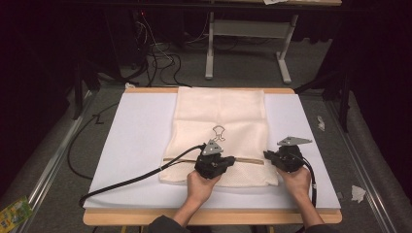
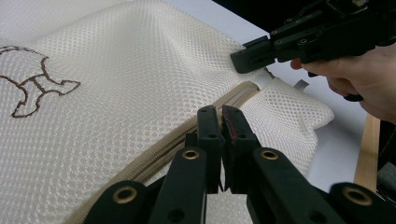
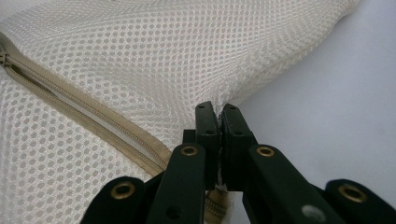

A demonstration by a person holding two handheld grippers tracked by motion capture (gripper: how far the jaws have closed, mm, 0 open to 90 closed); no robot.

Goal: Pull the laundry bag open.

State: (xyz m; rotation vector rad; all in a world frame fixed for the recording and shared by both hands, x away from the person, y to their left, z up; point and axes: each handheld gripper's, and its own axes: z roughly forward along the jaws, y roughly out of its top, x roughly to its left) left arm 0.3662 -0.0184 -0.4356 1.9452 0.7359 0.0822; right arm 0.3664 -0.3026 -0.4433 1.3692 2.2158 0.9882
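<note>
A cream mesh bag (image 1: 221, 114) with a brown stitched motif (image 1: 219, 132) lies flat on the white sheet. Its tan zipper (image 1: 248, 160) runs across near the front edge. My left gripper (image 1: 231, 160) lies over the bag's middle; in the left gripper view its jaws (image 2: 220, 116) are shut right on the zipper (image 2: 177, 140), and the pull is hidden between them. My right gripper (image 1: 266, 155) pinches the bag's right edge, its jaws (image 3: 218, 112) shut on the mesh (image 3: 140, 56). The zipper (image 3: 93, 116) gapes a little there. The right gripper (image 2: 247, 58) also shows in the left gripper view.
The white sheet (image 1: 141, 131) covers a wooden table (image 1: 121, 217). The left gripper's cable (image 1: 126, 182) trails off to the front left. Behind stand a table frame (image 1: 248, 29) and floor cables (image 1: 160, 58). Paper scraps (image 1: 358, 193) lie on the floor at right.
</note>
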